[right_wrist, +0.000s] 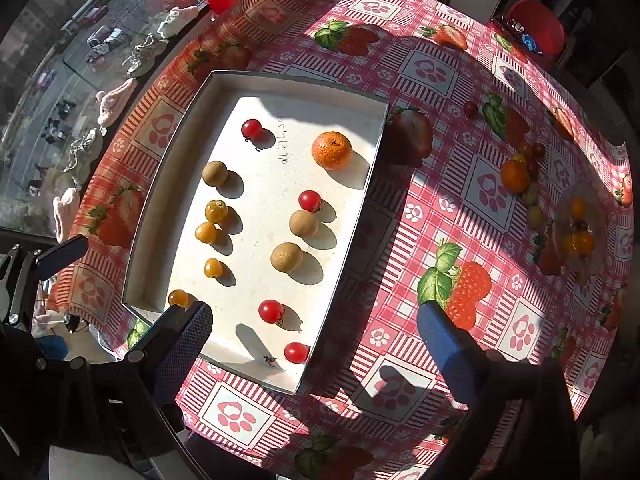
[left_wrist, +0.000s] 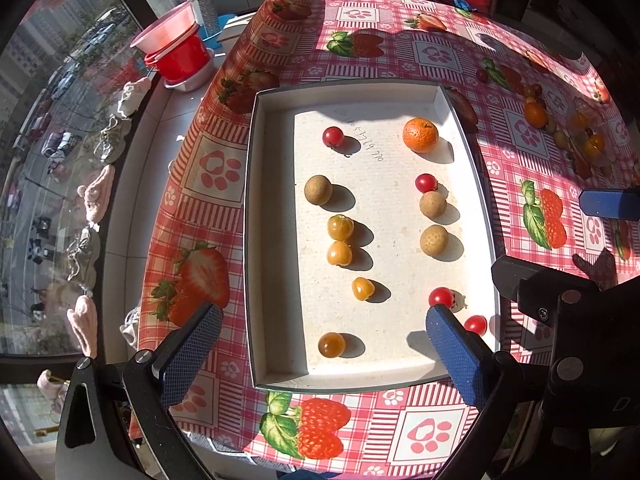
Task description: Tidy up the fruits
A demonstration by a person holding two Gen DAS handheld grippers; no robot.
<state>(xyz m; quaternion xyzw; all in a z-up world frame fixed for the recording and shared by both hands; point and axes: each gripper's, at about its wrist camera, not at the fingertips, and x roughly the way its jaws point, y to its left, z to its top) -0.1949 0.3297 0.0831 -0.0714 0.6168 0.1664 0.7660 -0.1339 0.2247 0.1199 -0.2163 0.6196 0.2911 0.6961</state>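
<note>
A shallow white box (left_wrist: pixel 272 104) (right_wrist: pixel 208 88) on the strawberry tablecloth holds an orange mandarin (left_wrist: pixel 420 135) (right_wrist: pixel 331 150), several red cherry tomatoes (left_wrist: pixel 333 136) (right_wrist: pixel 271 311), three brown longans (left_wrist: pixel 318 189) (right_wrist: pixel 286 257) and several yellow gooseberries (left_wrist: pixel 340 227) (right_wrist: pixel 216 211). My left gripper (left_wrist: pixel 322 326) is open and empty above the box's near end. My right gripper (right_wrist: pixel 314 326) is open and empty above the box's near right corner. A loose pile of fruit (left_wrist: pixel 560 128) (right_wrist: pixel 552 200) lies on the cloth at the far right.
Red plastic bowls (left_wrist: pixel 176 48) stand on the window ledge at the left. Shoes and slippers (left_wrist: pixel 112 140) line the ledge by the window. A red chair (right_wrist: pixel 536 28) stands behind the table. The right gripper's blue finger (left_wrist: pixel 608 203) shows at the left view's right edge.
</note>
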